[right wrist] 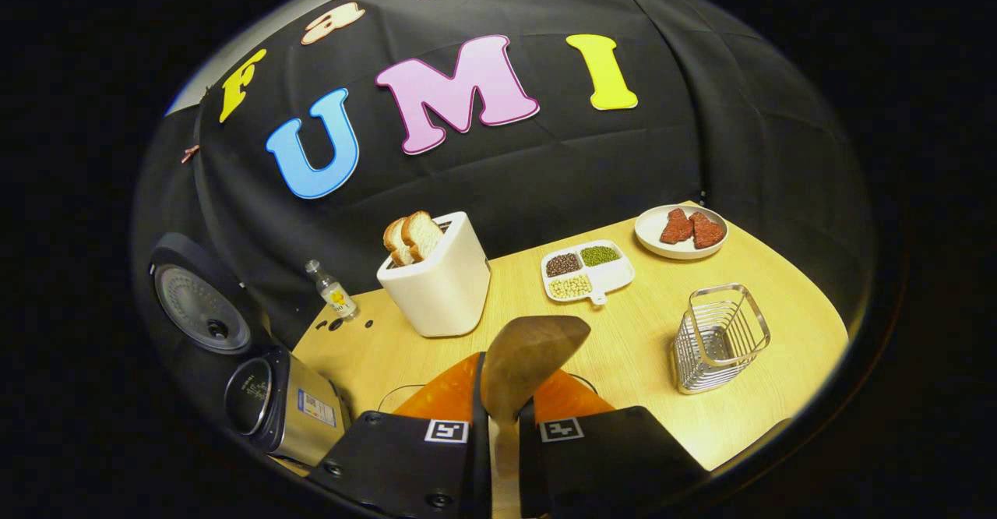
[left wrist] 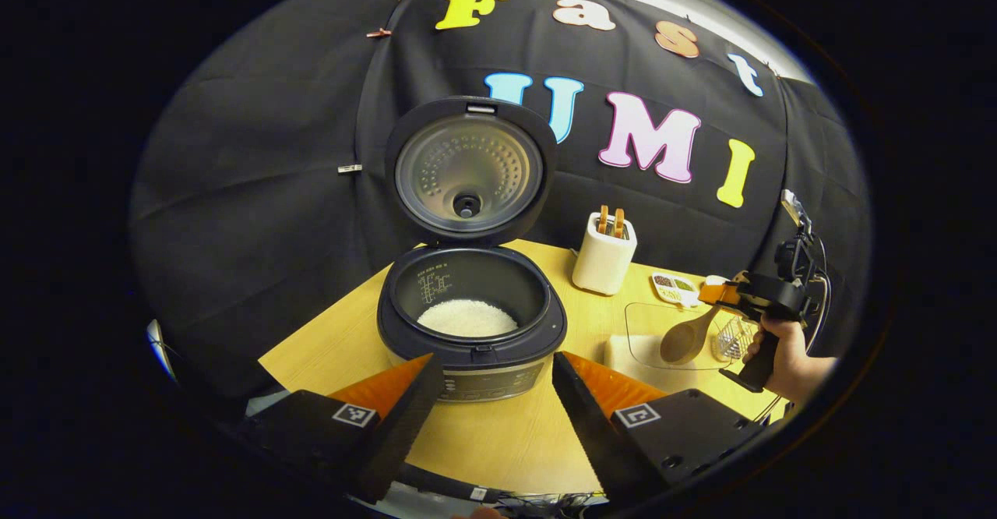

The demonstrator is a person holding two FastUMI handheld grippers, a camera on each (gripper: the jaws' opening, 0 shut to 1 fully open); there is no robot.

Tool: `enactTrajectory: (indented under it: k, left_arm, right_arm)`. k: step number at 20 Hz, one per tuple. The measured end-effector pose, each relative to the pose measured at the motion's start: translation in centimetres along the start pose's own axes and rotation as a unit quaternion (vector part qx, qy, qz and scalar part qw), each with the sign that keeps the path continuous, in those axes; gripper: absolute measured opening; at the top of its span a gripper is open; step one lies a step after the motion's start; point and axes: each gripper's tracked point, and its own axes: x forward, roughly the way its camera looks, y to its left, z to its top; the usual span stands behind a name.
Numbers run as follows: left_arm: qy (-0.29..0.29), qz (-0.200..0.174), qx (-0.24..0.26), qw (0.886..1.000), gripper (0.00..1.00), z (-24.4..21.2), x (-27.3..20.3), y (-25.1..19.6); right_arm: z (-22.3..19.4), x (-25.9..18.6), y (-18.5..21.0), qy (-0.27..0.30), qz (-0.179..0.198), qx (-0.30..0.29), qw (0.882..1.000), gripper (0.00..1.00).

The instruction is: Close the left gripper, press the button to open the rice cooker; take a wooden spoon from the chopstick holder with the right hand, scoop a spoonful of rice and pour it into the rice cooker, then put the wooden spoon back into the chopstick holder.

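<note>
The rice cooker stands with its lid up, and white rice lies in the inner pot. My left gripper is open just in front of the cooker, holding nothing. At the right, a hand holds my right gripper, shut on the handle of the wooden spoon. The spoon's bowl hangs over a clear container and looks bare. In the right gripper view the spoon sticks up between the fingers of my right gripper. The wire chopstick holder stands to the right of it.
A white toaster with bread slices stands at the back. A divided dish of beans, a plate with meat and a small bottle sit around it. The open cooker is at the left of the wooden table.
</note>
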Motion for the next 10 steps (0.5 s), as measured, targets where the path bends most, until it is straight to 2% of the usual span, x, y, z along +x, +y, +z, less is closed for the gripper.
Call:
enactTrajectory:
  k: [4,6,7,9,10]
  left_arm:
    - [0.006,-0.002,-0.005,1.0,0.95,-0.6,0.6,0.9]
    - [0.002,-0.003,-0.008,1.0,0.95,-0.3,0.4,1.0]
    - [0.001,-0.001,-0.007,1.0,0.95,-0.3,0.2,1.2]
    - [0.001,0.002,-0.006,1.0,0.95,-0.2,-0.1,1.5]
    - [0.001,0.002,-0.008,1.0,0.95,-0.1,-0.3,1.6]
  right_arm:
    - [-3.8,0.4,1.1,0.034,0.001,0.014,0.999,0.18]
    - [-3.6,0.3,1.5,0.026,-0.001,0.016,1.0,0.14]
    - [-3.7,0.2,2.0,0.029,0.002,0.017,0.999,0.18]
    - [-4.5,-0.1,3.2,0.043,0.014,0.03,0.998,0.18]
    - [-4.8,-0.2,3.9,0.052,0.022,0.039,0.998,0.14]
